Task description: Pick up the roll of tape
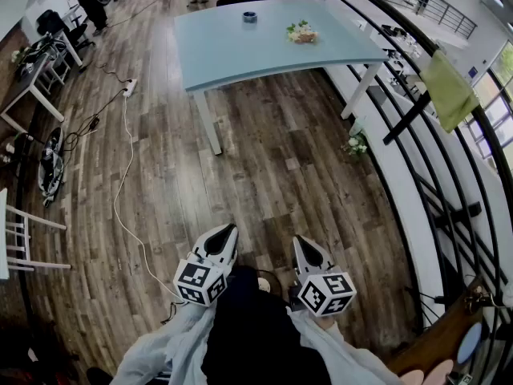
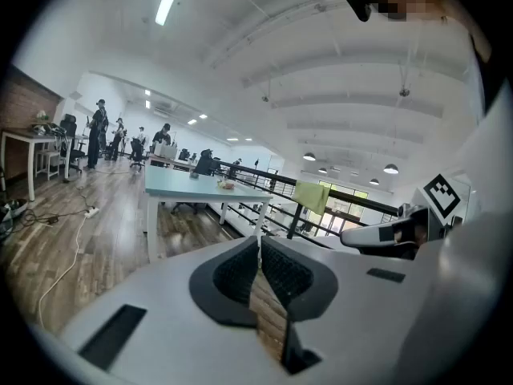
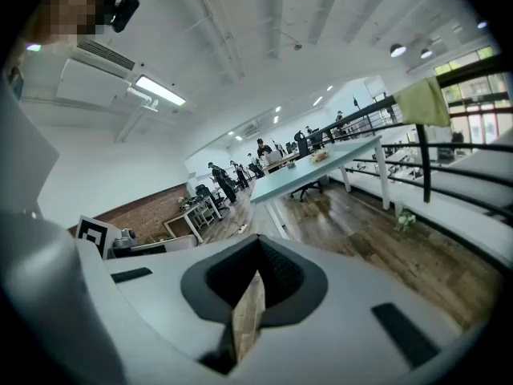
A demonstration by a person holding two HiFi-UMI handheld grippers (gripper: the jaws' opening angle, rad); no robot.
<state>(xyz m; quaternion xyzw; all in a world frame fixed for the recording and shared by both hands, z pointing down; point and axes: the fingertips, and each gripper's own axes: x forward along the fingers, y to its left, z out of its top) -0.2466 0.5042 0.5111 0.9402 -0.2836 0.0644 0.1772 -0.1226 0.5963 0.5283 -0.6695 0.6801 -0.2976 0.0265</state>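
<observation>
The roll of tape (image 1: 250, 17) is a small dark blue ring lying on the far part of a light blue table (image 1: 240, 50), well ahead of me in the head view. My left gripper (image 1: 230, 231) and right gripper (image 1: 298, 242) are held low and close to my body, side by side over the wooden floor, far from the table. Both point toward it. In the left gripper view the left gripper (image 2: 258, 240) has its jaws closed with nothing between them. The right gripper (image 3: 256, 245) shows the same in the right gripper view: tips together, nothing held.
A small pale bunch (image 1: 302, 32) lies on the table right of the tape. White cables and a power strip (image 1: 128, 87) run over the floor at left. A black railing (image 1: 417, 111) with a green cloth (image 1: 449, 87) borders the right. People stand far back.
</observation>
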